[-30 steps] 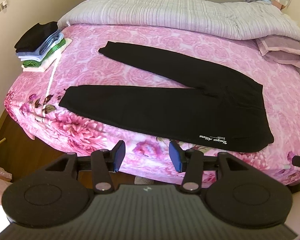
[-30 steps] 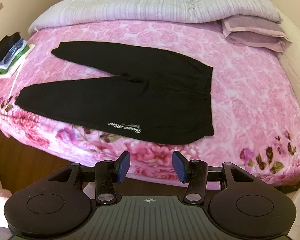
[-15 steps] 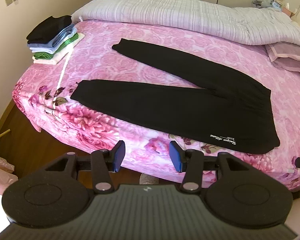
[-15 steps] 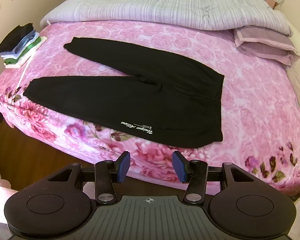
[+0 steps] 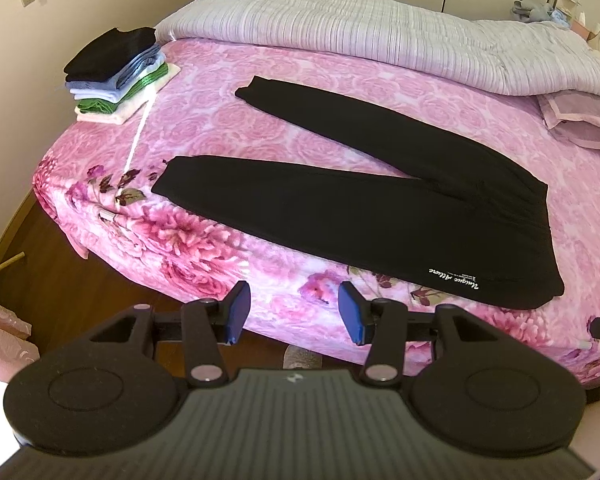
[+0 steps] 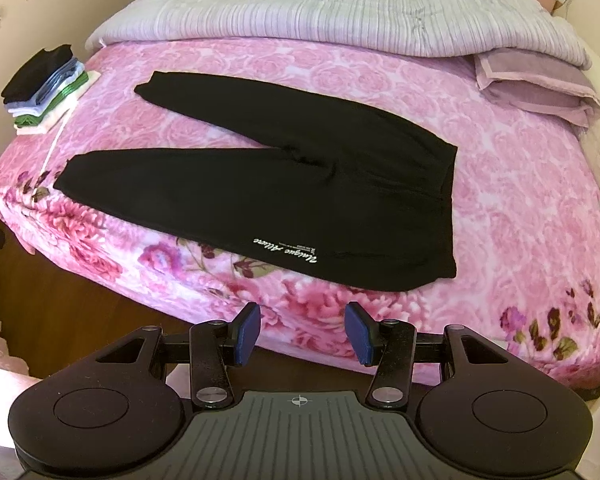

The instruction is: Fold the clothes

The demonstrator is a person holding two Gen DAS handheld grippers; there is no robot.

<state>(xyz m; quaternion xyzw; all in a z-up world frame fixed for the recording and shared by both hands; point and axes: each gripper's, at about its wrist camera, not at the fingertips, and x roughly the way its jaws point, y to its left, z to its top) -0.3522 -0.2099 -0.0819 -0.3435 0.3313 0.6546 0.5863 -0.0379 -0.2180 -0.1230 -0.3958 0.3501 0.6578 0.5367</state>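
Black trousers (image 5: 380, 216) lie flat on the pink floral bed (image 5: 260, 128), legs spread apart toward the left, waistband at the right, white lettering near the front edge. They also show in the right wrist view (image 6: 300, 192). My left gripper (image 5: 293, 312) is open and empty, held off the bed's front edge, below the near leg. My right gripper (image 6: 304, 334) is open and empty, off the front edge below the lettering.
A stack of folded clothes (image 5: 116, 72) sits at the bed's far left corner, also in the right wrist view (image 6: 46, 92). A grey quilt (image 5: 380, 36) lies along the back and a lilac pillow (image 6: 536, 88) at the right. Wooden floor (image 5: 60, 272) lies beside the bed.
Both grippers have drawn back and swung slightly left; the bed and trousers sit farther right and higher in both views. The trousers have not moved. Both grippers stay open.
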